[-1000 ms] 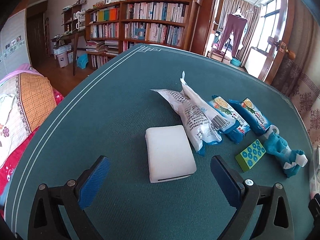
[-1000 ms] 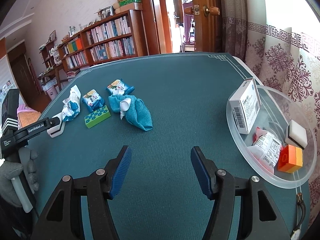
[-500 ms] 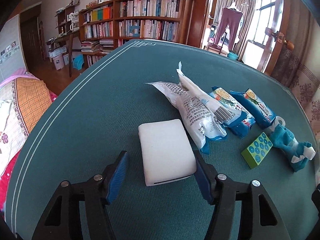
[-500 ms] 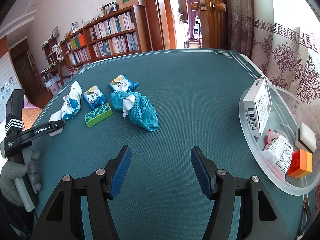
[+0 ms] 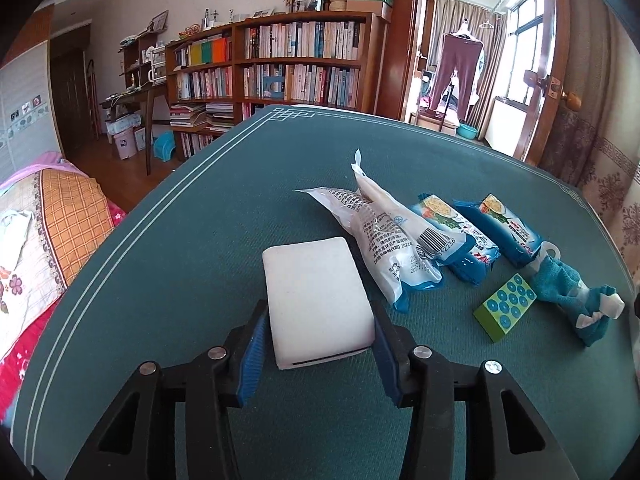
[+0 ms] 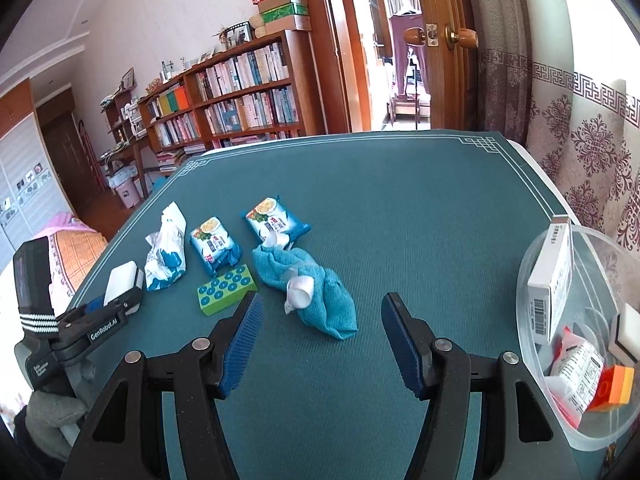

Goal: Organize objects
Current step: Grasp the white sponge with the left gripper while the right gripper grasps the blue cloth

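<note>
As the left gripper [image 5: 318, 344] closes on the sponge [image 5: 318, 300] beside the packets [image 5: 390, 248], bound for the tub [image 6: 532, 304], the right gripper [image 6: 320, 340] hangs open, empty.

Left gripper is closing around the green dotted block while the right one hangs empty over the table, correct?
Not quite. The left gripper is closing around the white sponge block, not the green dotted block, which lies untouched further right in the left wrist view. The rest stands: the right gripper hangs empty over the table.
</note>
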A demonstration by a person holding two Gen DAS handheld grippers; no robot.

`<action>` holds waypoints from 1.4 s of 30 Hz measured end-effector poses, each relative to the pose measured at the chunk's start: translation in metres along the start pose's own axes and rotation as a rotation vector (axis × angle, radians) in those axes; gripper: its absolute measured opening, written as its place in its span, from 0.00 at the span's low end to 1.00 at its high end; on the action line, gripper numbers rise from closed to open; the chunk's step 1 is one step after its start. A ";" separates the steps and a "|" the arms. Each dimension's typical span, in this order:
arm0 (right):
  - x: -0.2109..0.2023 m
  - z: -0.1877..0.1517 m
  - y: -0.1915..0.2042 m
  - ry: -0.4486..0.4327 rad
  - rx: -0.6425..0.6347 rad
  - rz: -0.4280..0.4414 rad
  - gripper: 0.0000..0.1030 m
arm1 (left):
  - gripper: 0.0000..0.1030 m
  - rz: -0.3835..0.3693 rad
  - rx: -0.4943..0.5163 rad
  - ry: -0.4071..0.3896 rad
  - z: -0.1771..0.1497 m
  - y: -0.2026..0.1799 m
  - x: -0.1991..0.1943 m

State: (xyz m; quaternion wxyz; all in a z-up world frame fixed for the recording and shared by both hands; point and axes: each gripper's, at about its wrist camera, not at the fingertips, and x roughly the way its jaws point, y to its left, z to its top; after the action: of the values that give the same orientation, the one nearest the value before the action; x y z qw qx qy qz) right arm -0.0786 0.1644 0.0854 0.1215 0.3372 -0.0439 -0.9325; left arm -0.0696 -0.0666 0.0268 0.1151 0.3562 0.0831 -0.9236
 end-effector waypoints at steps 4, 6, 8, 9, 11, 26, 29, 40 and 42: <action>0.024 0.012 0.002 0.012 0.001 0.015 0.61 | 0.49 -0.003 -0.040 0.006 0.002 0.007 0.002; 0.037 0.014 0.002 0.032 -0.006 0.025 0.61 | 0.49 -0.003 -0.058 0.013 0.002 0.008 0.004; 0.050 0.012 0.000 0.068 0.001 0.044 0.61 | 0.49 -0.003 -0.069 0.014 0.002 0.009 0.004; 0.057 0.011 -0.001 0.087 0.006 0.055 0.61 | 0.49 -0.004 -0.070 0.015 0.002 0.009 0.005; 0.067 0.007 -0.002 0.116 0.007 0.064 0.61 | 0.49 -0.004 -0.070 0.018 0.003 0.008 0.006; 0.091 -0.002 -0.004 0.153 -0.013 0.035 0.47 | 0.49 -0.008 -0.068 0.027 0.002 0.006 0.007; 0.083 -0.006 -0.001 0.151 -0.010 0.045 0.39 | 0.49 -0.008 -0.068 0.027 0.002 0.006 0.007; 0.042 -0.013 0.009 0.114 0.004 0.086 0.37 | 0.49 -0.010 -0.064 0.023 0.003 0.002 0.007; 0.034 -0.017 0.010 0.110 0.016 0.089 0.37 | 0.49 -0.011 -0.062 0.020 0.004 0.001 0.007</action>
State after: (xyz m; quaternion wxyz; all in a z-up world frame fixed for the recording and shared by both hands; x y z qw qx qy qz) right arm -0.0918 0.1463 0.0529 0.1623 0.3865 -0.0596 -0.9059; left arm -0.0766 -0.0697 0.0246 0.1201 0.3612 0.1149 -0.9176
